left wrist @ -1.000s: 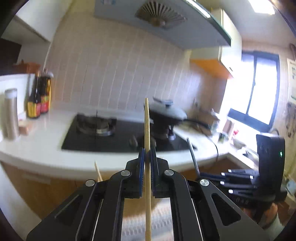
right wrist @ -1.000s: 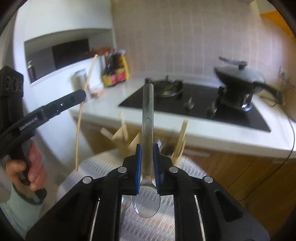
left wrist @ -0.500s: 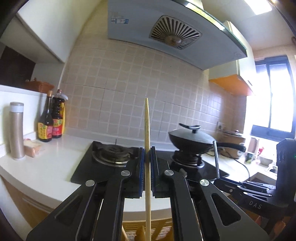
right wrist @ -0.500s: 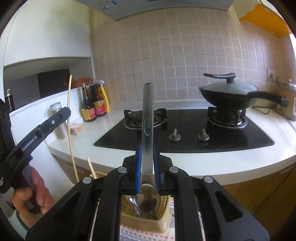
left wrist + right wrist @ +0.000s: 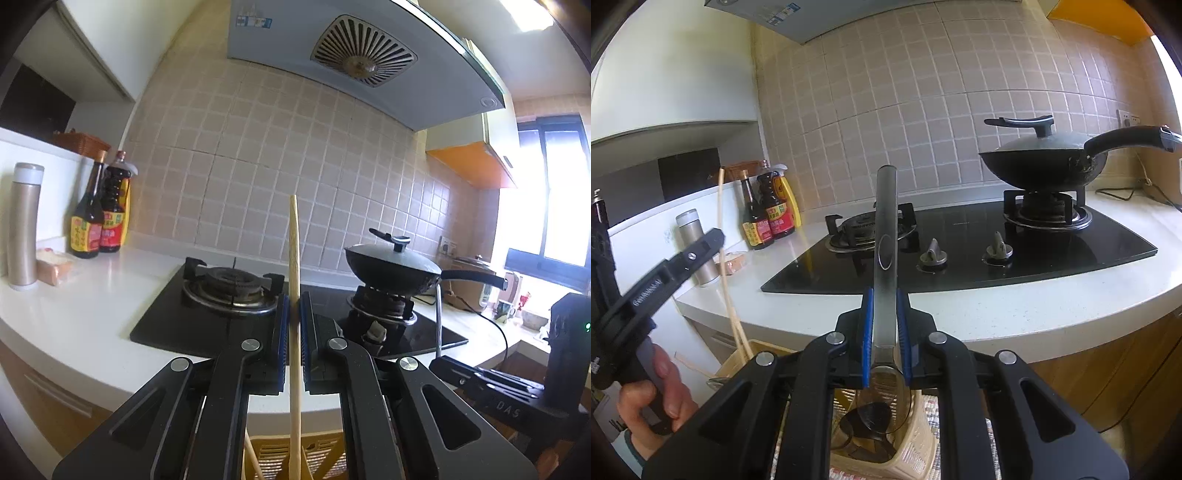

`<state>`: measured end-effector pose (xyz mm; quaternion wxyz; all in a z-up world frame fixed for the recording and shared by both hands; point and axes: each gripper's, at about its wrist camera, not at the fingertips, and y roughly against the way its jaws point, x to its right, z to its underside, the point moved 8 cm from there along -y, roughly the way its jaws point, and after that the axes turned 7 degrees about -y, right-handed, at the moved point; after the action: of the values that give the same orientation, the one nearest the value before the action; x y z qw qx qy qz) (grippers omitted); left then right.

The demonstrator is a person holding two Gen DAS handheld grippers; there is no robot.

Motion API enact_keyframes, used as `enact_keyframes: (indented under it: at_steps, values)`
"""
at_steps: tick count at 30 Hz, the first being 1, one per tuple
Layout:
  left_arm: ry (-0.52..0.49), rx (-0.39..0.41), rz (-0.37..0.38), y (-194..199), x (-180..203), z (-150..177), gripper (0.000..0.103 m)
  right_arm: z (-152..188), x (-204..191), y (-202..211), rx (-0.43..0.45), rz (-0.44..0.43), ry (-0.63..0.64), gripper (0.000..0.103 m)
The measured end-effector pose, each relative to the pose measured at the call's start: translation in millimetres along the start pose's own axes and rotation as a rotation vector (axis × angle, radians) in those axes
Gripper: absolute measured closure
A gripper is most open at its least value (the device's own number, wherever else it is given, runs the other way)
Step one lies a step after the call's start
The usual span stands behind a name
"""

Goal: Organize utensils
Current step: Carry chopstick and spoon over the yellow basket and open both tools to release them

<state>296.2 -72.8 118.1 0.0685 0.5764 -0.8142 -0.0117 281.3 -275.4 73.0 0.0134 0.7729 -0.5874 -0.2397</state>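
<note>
Both grippers clamp utensils, left gripper [image 5: 292, 314] a chopstick [image 5: 294, 280], right gripper [image 5: 885, 314] a spoon [image 5: 885, 254], lower ends hidden.

lidded wok [image 5: 392, 263], gas hob [image 5: 960, 251], sauce bottles [image 5: 99, 218]

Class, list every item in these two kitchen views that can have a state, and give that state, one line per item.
Left gripper: shut on the wooden chopstick.
Wooden chopstick: held upright, lower end over the basket.
Right gripper: shut on the metal spoon.
Metal spoon: held handle-up, bowl over the basket.
Woven basket: upright, holding utensils.
Wok: lidded, on the right burner.
Left burner: unlit, bare.
Sauce bottles: capped, upright.
Steel flask: closed, upright.
</note>
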Motion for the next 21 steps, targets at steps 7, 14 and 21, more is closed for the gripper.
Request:
enact_keyframes:
  at_steps: [7,14,21]
  values:
    - [-0.013,-0.02,0.032,11.9,3.7,8.2,0.085,11.2,-10.5,15.0,-0.023,-0.019,0.052,0.083]
    - [-0.01,-0.011,0.062,54.3,7.5,-5.4,0.062,12.9,-16.9,56.3,-0.035,-0.037,0.041,0.07]
    - [-0.029,0.015,0.11,119.5,25.0,-30.8,0.053,15.6,-42.0,111.1,-0.038,-0.036,0.088,0.07]
